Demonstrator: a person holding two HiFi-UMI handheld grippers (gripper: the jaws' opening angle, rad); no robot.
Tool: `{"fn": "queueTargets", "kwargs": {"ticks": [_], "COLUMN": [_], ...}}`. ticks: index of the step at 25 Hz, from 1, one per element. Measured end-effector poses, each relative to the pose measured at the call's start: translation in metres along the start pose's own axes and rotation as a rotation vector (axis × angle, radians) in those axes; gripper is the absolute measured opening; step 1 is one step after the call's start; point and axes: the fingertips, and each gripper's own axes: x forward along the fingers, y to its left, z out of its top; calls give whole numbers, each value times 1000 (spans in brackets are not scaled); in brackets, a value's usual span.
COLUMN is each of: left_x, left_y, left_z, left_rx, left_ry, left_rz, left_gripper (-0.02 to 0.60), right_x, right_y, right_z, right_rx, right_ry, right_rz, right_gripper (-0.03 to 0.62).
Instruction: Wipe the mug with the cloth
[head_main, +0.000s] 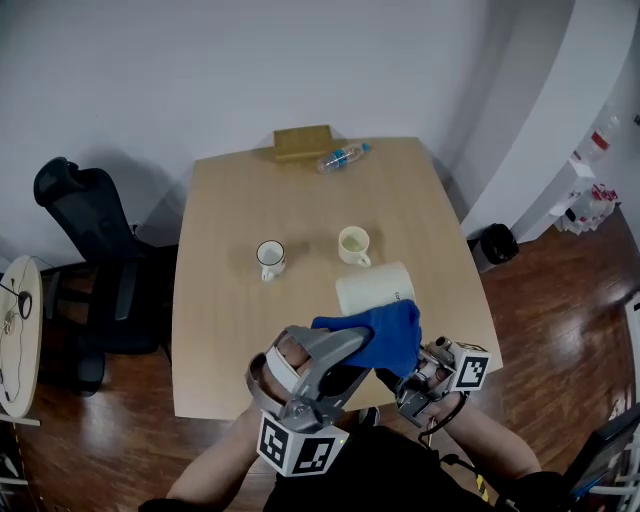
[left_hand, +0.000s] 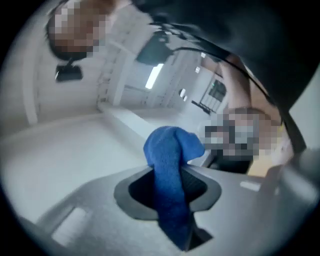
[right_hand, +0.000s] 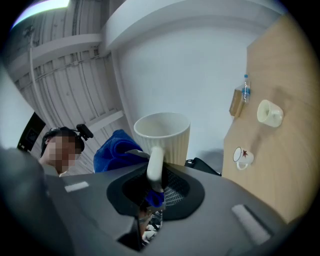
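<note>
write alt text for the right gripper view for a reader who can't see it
The right gripper is clamped on the handle of a ribbed white mug, with a blue cloth against the mug's left side. At the right, a wooden table carries two small cups, a bottle and a box.

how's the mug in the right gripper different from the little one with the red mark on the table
The ribbed mug has grooved sides; the small mug is smooth with a red mark. The ribbed mug is held by its handle in the right gripper, the blue cloth at its side; the small mug stands untouched on the table. The ribbed mug looks bigger. Both are pale with one handle.
</note>
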Motion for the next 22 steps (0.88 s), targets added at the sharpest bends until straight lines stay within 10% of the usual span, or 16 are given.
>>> {"fn": "queueTargets", "kwargs": {"ticks": [2,12,17,22], "left_x": [0,8,-7,-19], "left_y": [17,80,64,26], "left_z": [7,-53,-55,-59], "left_rx": [-299,-1227,-1971,-2258], "left_ry": [-47,-94,-630,-905], "left_rz": [-78,-317,-519,-336], "left_gripper": [114,114,114,114], "right_x": [-9,-34,-28,-18], "right_y": [1,40,75,85], "right_z": [2,-12,-21,-13], "right_rx": [-73,-258,-82,-30], "right_ry": [29,179,106,31], "right_rz": [-7,38,226,287], "right_gripper": [40,40,40,40]}}
